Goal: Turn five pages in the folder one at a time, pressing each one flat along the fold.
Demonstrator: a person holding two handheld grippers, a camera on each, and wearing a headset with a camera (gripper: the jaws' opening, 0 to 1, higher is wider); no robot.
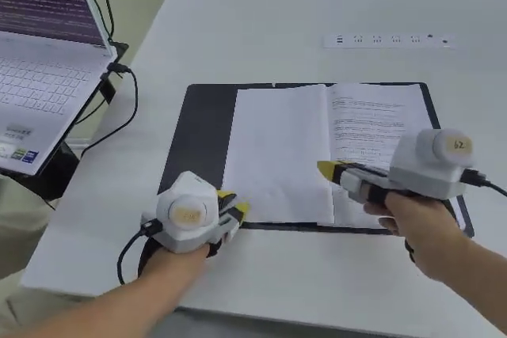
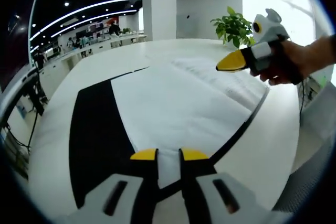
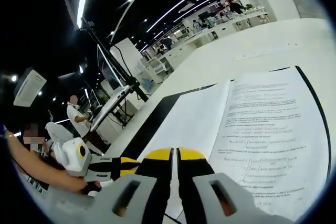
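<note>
The open laptop (image 1: 40,61) sits at the far left of the white table (image 1: 261,5), well apart from the work.

The left gripper (image 1: 232,204) lies low at the near edge of the folder (image 1: 202,128). Its yellow tips point in at the bottom of the blank left-hand page (image 1: 273,148). In the left gripper view its jaws stand a little apart, and nothing can be seen clamped between them. It seems best used as a steadying weight that keeps this turned sheet from lifting while the other tool works.

The folder is open flat in the middle of the table, black cover showing on its left. The fold (image 1: 327,148) runs up the middle between the blank sheet and the printed page (image 1: 372,120).

The right gripper (image 1: 326,170) comes in from the right, its jaws pressed together into a single blunt nose. The tip sits at the lower part of the fold, and whether it touches the paper cannot be told. This looks like the pressing step. To do it well, the person should keep the jaws together and lay the tips low against the paper. They should then draw one steady stroke along the crease, not across it, with light pressure so the sheet does not wrinkle or tear at the binding. The printed page on the right lies flat and ready for the next turn.
</note>
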